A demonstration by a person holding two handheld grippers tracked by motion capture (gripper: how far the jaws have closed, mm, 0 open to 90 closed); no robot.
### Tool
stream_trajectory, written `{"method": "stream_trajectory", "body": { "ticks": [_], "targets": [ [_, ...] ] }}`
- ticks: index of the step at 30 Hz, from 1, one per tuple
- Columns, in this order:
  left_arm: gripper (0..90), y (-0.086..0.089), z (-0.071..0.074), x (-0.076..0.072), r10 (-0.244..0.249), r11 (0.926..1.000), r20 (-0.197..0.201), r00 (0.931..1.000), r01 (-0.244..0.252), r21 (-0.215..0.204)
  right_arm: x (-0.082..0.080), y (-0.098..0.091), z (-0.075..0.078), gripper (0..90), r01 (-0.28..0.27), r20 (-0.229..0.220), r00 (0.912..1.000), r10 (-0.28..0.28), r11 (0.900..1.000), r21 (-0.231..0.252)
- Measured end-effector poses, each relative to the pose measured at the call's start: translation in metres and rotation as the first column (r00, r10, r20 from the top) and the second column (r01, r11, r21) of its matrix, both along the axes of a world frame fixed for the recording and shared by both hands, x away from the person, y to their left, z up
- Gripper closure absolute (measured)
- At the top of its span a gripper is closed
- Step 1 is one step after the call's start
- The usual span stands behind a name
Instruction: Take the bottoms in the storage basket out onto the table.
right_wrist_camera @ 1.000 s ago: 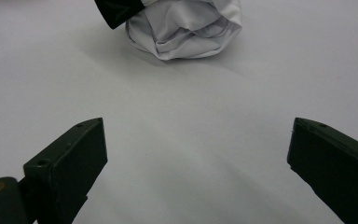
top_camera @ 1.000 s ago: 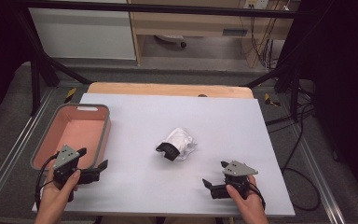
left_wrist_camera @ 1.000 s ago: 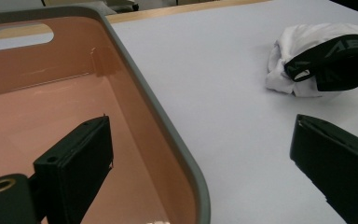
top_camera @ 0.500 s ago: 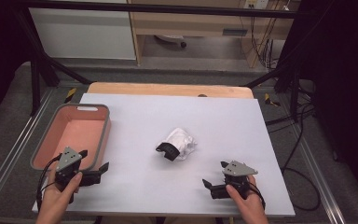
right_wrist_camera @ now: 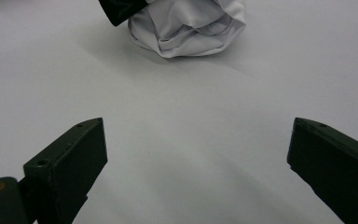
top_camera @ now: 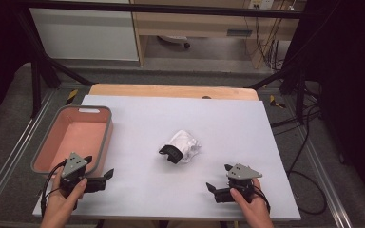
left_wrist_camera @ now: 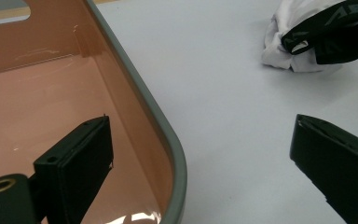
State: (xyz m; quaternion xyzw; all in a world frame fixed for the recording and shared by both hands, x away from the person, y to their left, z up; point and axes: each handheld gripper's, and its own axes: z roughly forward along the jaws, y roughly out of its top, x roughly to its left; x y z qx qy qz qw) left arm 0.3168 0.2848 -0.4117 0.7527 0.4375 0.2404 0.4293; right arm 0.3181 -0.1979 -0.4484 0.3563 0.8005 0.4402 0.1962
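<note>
High view is showing both hands coming in from the bottom edge, each gripping its tool low over the white table (top_camera: 171, 123). The left gripper (top_camera: 99, 173) is sitting at the near corner of the pink bin (top_camera: 105, 137), jaws spread wide and holding nothing, one jaw over the bin's floor and the other over the table in the left gripper view. The right gripper (top_camera: 217, 180) is lying near the front edge, jaws likewise parted and empty, pointing toward the crumpled white garment (top_camera: 185, 144) with a black band, which is resting mid-table, well apart from both.
</note>
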Motion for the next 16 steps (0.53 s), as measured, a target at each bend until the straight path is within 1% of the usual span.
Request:
{"method": "stream_trajectory", "body": {
  "ticks": [1, 6, 8, 11, 13, 16],
  "targets": [
    [6.0, -0.0001, -0.0001, 0.0000, -0.001, 1.0000, -0.002, 1.0000, 0.001, -0.003, 0.0000, -0.0001, 0.0000, 4.9, 0.001, 0.000, 1.0000, -0.001, 1.0000, 0.000],
    [5.9, -0.0002, -0.0008, -0.0006, 0.005, 0.9999, -0.006, 1.0000, -0.005, 0.011, 0.0003, -0.0002, -0.0002, 4.9, 0.001, -0.003, 1.0000, -0.001, 1.0000, -0.001],
    [5.9, -0.0002, -0.0009, -0.0013, 0.003, 1.0000, -0.008, 1.0000, -0.003, 0.008, 0.0006, -0.0004, -0.0007, 4.9, 0.005, -0.005, 1.0000, -0.005, 1.0000, -0.001],
    [5.9, -0.0006, -0.0028, -0.0009, 0.011, 0.9998, -0.023, 0.9997, -0.010, 0.015, 0.0009, -0.0012, -0.0009, 4.9, 0.008, -0.007, 0.9999, -0.008, 1.0000, -0.001],
    [6.0, -0.0010, -0.0031, -0.0014, 0.012, 0.9998, -0.029, 0.9995, -0.011, 0.013, 0.0007, -0.0016, -0.0008, 5.0, 0.011, -0.009, 0.9999, -0.011, 0.9999, -0.001],
    [6.0, -0.0016, -0.0027, -0.0021, 0.012, 0.9998, -0.028, 0.9995, -0.011, 0.016, 0.0009, -0.0020, -0.0009, 5.0, 0.011, -0.009, 0.9999, -0.011, 0.9999, 0.002]
  ]
}}
